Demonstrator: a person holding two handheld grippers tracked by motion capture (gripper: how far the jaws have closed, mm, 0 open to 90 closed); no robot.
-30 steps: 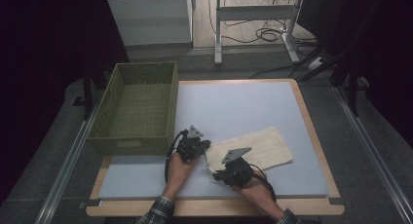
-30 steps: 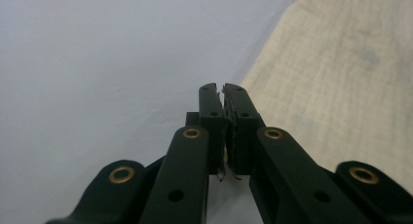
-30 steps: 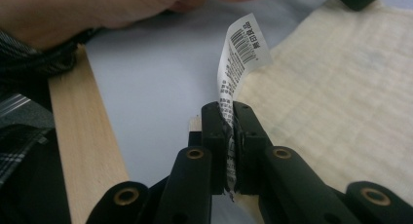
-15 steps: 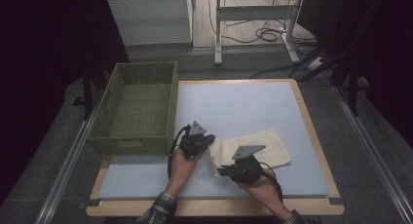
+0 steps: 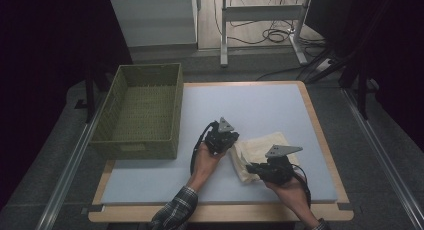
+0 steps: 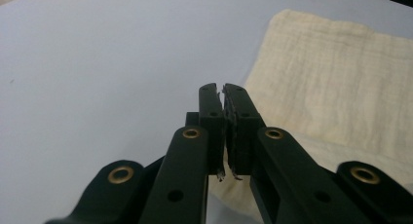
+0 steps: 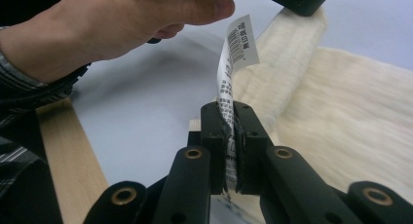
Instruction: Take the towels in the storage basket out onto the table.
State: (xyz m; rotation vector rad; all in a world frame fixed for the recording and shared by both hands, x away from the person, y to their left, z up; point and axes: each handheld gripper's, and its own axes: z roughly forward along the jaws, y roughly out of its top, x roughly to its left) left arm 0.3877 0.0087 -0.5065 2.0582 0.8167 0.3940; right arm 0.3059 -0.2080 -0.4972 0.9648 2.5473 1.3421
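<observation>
Pale blue covers the worktop [image 5: 260,110], with a woven green basket [image 5: 140,112] at its left edge and a cream towel [image 5: 260,150], partly folded, lying right of centre. We seem to be folding it, so each tool grips the near-left edge. The left tool [image 5: 231,140], jaws pressed together, pinches a thin bit of cloth. The right tool [image 5: 250,167] is clamped on the towel's care label [image 7: 236,48], its hand reaching in low.
</observation>
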